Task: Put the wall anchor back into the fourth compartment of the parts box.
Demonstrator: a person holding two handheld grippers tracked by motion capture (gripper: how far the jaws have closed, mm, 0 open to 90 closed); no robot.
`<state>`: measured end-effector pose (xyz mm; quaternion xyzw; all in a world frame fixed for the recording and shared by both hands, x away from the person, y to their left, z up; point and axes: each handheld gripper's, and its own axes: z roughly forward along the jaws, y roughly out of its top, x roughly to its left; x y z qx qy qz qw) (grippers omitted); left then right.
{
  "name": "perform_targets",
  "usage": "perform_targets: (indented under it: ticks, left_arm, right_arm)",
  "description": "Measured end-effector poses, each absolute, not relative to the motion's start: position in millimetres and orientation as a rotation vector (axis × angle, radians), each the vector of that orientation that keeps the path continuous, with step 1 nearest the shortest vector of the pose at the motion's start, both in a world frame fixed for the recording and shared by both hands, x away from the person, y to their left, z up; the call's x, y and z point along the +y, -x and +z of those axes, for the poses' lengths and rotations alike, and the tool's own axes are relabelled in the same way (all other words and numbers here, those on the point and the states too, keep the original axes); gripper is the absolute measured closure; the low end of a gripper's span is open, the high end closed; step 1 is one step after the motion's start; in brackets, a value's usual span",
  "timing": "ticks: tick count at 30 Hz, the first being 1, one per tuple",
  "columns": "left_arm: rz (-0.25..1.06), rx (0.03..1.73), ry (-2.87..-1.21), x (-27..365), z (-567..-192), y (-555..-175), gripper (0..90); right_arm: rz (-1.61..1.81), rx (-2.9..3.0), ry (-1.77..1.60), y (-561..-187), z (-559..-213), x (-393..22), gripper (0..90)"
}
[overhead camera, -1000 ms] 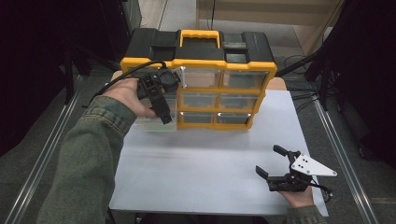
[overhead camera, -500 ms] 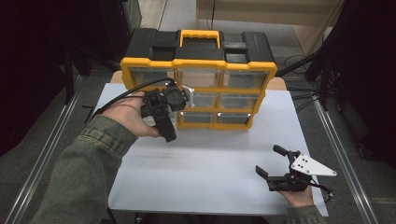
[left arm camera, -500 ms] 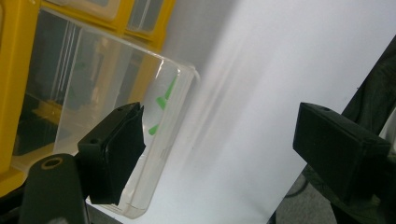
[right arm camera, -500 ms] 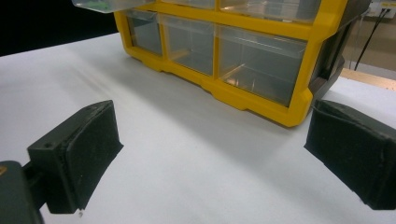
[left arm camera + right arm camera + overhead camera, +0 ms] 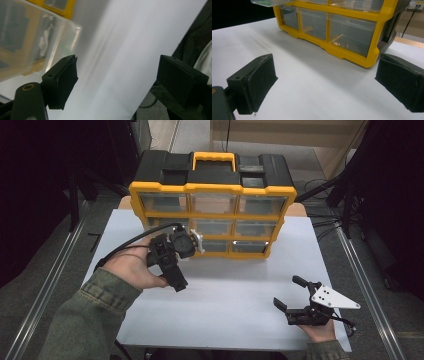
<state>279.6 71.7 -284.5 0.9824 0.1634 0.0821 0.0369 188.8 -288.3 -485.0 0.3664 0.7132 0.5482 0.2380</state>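
A yellow and black organizer (image 5: 212, 205) with clear drawers stands at the back of the white table (image 5: 240, 285). My left gripper (image 5: 173, 275) is held just in front of the organizer's lower left drawers, its jaws pointing down and back toward the person. Its own view shows the left gripper (image 5: 117, 72) open, nothing between the jaws, and a pulled-out clear drawer (image 5: 37, 42) beside it. My right gripper (image 5: 289, 291) rests at the table's front right, also open and holding nothing. In its own view the right gripper (image 5: 324, 77) faces the organizer (image 5: 352, 30).
One clear drawer (image 5: 269, 2) juts out from the organizer's left side. Metal rails (image 5: 45, 290) run along both sides of the table. The table's near edge (image 5: 150, 82) lies close under the left gripper. Dark cabinets and cables stand around the table.
The left hand has carried its gripper right and toward the person, from the organizer's left edge to the front of its lower drawers. The right gripper has stayed still.
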Motion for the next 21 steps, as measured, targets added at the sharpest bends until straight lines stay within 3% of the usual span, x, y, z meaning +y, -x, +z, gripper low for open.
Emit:
perform_targets:
  ticks: [21]
  left_arm:
    - [0.159, 0.553, -3.036, 82, -359, -276, 19.4]
  right_arm:
    - [1.494, 1.966, -1.006, -189, -486, -287, 3.1]
